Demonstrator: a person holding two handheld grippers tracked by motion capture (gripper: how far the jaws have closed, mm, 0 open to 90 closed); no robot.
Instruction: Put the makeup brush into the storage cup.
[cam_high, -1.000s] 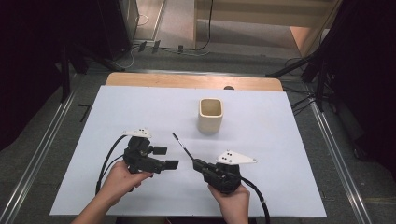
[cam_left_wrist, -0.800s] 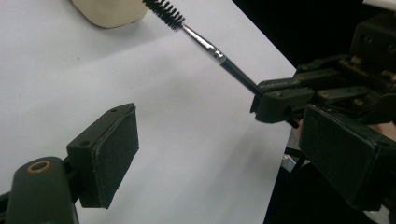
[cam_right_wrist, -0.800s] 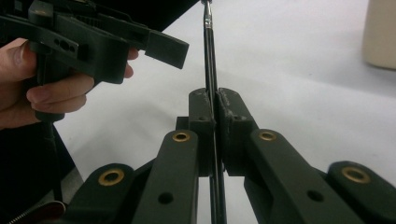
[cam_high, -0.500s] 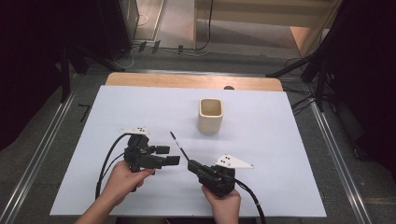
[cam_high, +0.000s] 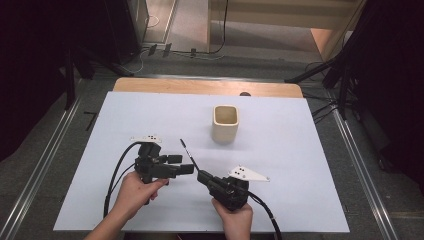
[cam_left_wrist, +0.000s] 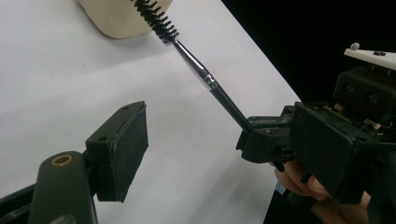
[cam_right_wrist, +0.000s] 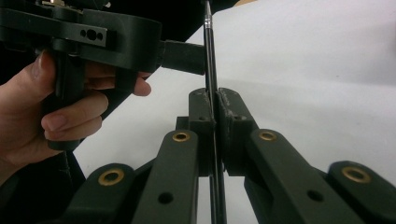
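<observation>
A thin black brush (cam_high: 189, 156) with a spiral bristle tip is sitting clamped by its handle end between the closed jaws of the right gripper (cam_high: 204, 177), angling up and away toward the far left, its bristles in the air above the white surface (cam_high: 300, 170). The left gripper (cam_high: 181, 164) is waiting just left of the brush shaft with its jaws apart and nothing between them; they have just been closing a little. Judging by this, the brush is lifted but not yet placed, and the cream cup (cam_high: 225, 123), standing upright farther off and well apart, is looking like its likely destination. Nothing is lying between brush and cup. A wooden edge (cam_high: 200, 87) is showing at the far side.
</observation>
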